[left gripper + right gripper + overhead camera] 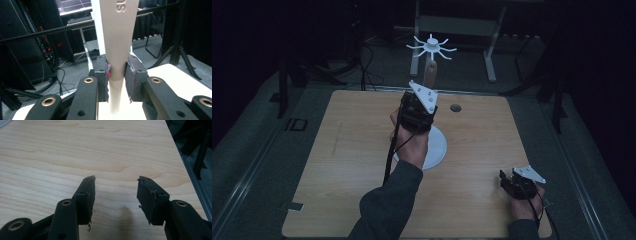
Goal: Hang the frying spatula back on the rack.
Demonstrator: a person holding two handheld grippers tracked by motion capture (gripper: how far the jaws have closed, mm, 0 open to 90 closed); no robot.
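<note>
The left gripper pinches a beige utensil handle raised above the white stand base, near the pronged rack top, so hanging it seems left, while the right gripper rests spread on the table.
</note>
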